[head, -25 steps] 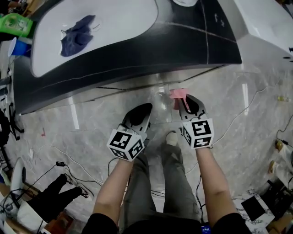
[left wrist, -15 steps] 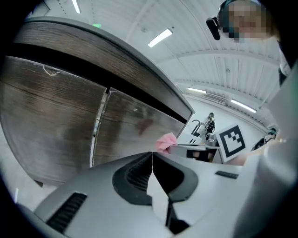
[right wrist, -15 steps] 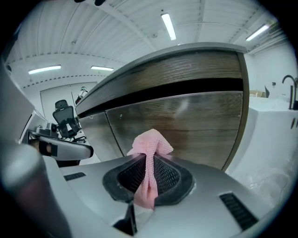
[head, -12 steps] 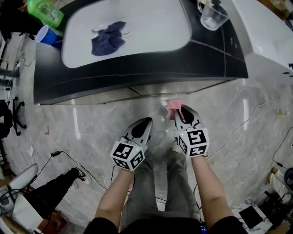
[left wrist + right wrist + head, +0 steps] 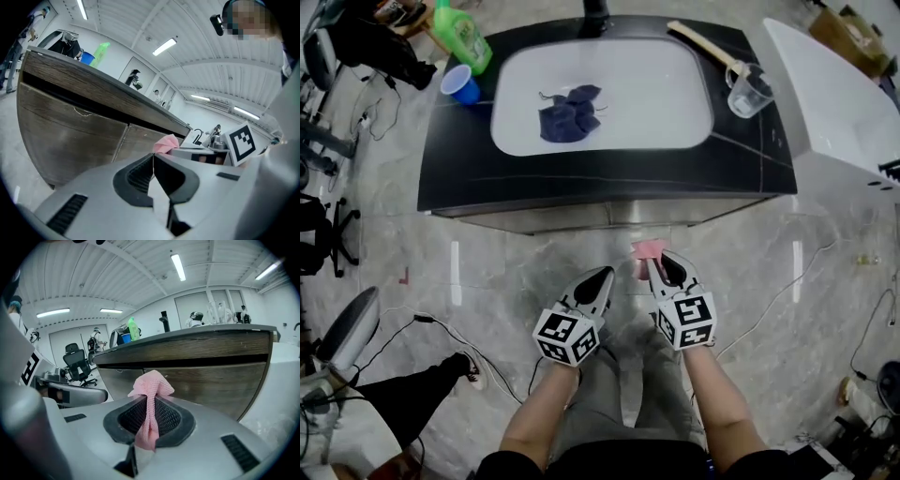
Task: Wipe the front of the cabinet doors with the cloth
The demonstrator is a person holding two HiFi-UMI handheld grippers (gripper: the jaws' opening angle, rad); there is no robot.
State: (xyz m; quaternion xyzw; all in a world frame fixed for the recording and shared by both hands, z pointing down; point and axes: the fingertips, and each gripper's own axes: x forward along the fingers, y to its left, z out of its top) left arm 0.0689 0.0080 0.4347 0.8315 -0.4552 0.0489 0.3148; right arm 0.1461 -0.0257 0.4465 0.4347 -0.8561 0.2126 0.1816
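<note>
My right gripper (image 5: 659,265) is shut on a pink cloth (image 5: 648,249), which bunches out past the tips (image 5: 151,386). It hangs a short way in front of the brown wooden cabinet doors (image 5: 206,380) under the dark counter (image 5: 609,169), not touching them. My left gripper (image 5: 598,280) is shut with nothing in it, level with the right one. In the left gripper view the door fronts (image 5: 70,136) stretch to the left, and the pink cloth (image 5: 165,144) pokes up beside the right gripper.
A white sink basin (image 5: 600,98) in the counter holds a dark blue rag (image 5: 569,112). A blue cup (image 5: 461,84), green bottle (image 5: 461,34) and clear measuring cup (image 5: 748,94) stand on top. Cables (image 5: 441,328) trail over the marble floor. A white appliance (image 5: 844,103) stands right.
The view has pulled back and tilted, so the whole counter top now shows. Both grippers sit lower in the view, farther from the cabinet front. The pink cloth stays gripped.
</note>
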